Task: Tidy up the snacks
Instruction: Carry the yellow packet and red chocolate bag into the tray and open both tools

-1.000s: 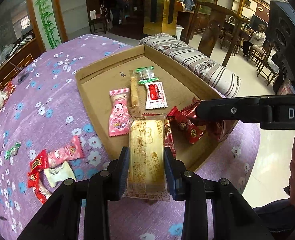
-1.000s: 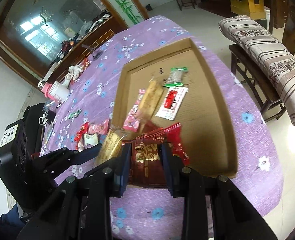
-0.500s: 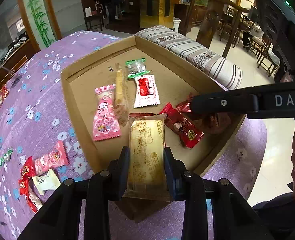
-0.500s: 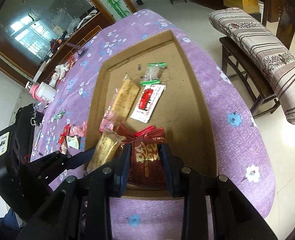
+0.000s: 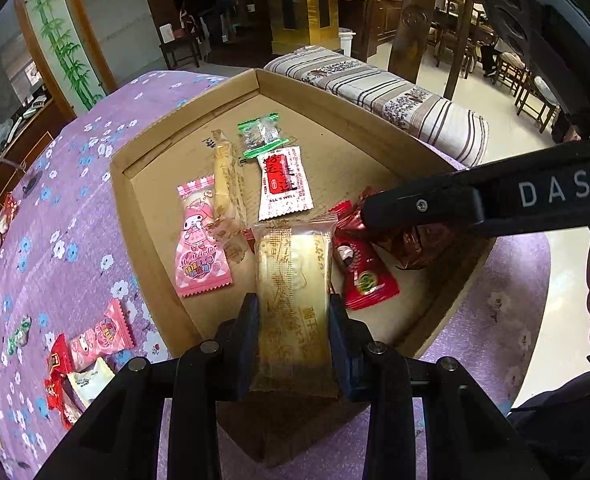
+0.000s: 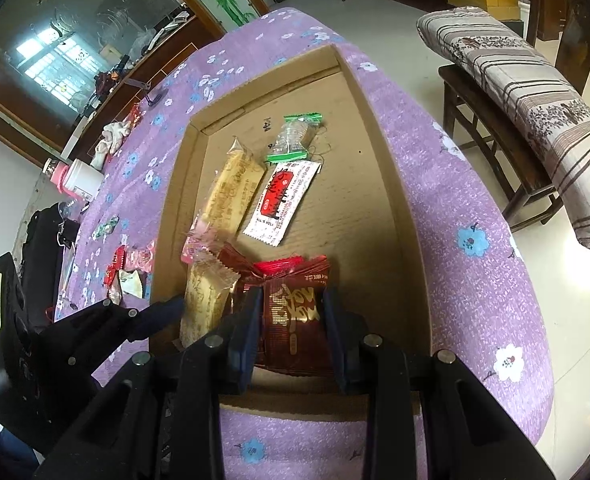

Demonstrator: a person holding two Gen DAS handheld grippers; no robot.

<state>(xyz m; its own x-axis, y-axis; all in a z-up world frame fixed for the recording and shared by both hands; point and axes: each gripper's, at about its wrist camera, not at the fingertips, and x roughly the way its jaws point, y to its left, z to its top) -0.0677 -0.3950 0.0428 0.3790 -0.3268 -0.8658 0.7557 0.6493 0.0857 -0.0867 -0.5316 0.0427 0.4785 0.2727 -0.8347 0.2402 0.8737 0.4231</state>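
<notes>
My left gripper is shut on a clear-wrapped yellow cake bar, held over the near end of the cardboard tray. My right gripper is shut on a dark red snack packet, also over the tray's near end, just right of the bar. In the tray lie a pink cartoon packet, a long wafer bar, a white-and-red sachet, a green-edged candy and a red packet.
Loose snacks lie on the purple flowered tablecloth left of the tray: a pink packet, red candies and a white one. A pink-capped bottle stands at the far left. A striped cushioned bench is beyond the table edge.
Both grippers have moved forward over the tray with their snacks still held. The tray's contents have not moved.
</notes>
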